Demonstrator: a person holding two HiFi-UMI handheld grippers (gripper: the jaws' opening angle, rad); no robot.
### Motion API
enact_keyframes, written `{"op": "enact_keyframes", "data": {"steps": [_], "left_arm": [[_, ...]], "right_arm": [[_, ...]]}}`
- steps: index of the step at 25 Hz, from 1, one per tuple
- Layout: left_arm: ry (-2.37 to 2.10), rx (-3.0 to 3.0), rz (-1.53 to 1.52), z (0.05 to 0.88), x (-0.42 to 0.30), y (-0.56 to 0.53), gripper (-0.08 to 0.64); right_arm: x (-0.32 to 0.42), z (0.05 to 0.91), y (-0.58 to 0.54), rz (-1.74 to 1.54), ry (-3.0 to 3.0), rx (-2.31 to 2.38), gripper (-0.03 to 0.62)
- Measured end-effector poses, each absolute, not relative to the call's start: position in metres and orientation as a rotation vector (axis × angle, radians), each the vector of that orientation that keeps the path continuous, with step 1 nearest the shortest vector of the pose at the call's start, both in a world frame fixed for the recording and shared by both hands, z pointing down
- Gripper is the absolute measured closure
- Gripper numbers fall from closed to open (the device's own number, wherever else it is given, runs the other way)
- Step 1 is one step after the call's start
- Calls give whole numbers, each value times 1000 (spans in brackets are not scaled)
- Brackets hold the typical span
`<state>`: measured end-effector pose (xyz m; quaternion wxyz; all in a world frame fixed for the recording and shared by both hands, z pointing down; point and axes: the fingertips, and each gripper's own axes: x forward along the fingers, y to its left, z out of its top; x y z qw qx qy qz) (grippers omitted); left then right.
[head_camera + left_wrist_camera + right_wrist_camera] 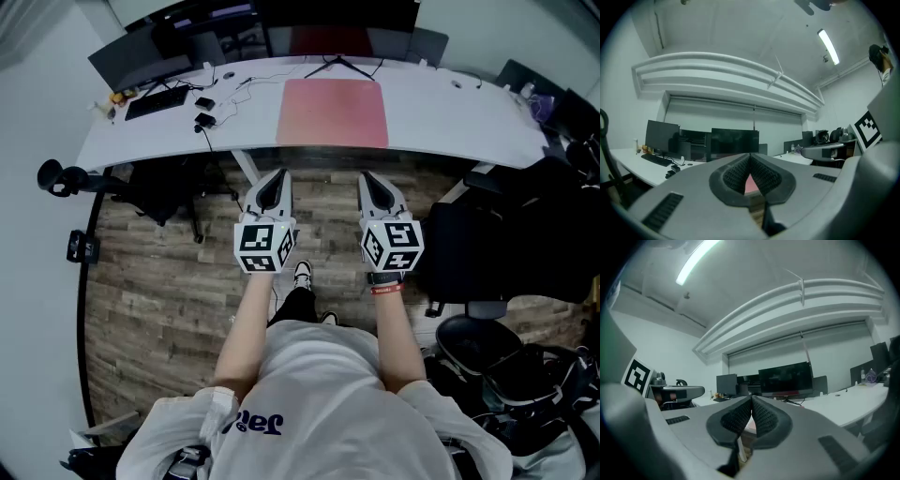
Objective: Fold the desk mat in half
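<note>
A pink desk mat (333,112) lies flat on the long white desk (450,127), in front of a dark monitor (323,33). Both grippers hang in the air over the wooden floor, well short of the desk. My left gripper (278,176) is shut with nothing in it, and a sliver of the mat (751,183) shows behind its closed pads. My right gripper (368,178) is also shut and empty; its jaws meet at the tips (752,401) and point toward the desk.
A keyboard (156,102), cables and small black devices (203,111) sit on the desk's left end. A black chair (159,192) stands under the desk at left. Black office chairs (506,253) crowd the right side. The person's shoes (302,274) are on the wooden floor below the grippers.
</note>
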<state>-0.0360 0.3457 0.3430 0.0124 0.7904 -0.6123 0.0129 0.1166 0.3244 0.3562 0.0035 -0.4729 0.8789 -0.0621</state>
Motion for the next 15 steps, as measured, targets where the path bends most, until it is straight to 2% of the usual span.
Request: {"op": "enact_keyframes", "data": {"steps": [15], "left_arm": [[-1766, 2451, -1, 379, -51, 201, 540]], "right_arm": [[85, 382, 188, -302, 2732, -1539, 577]]}}
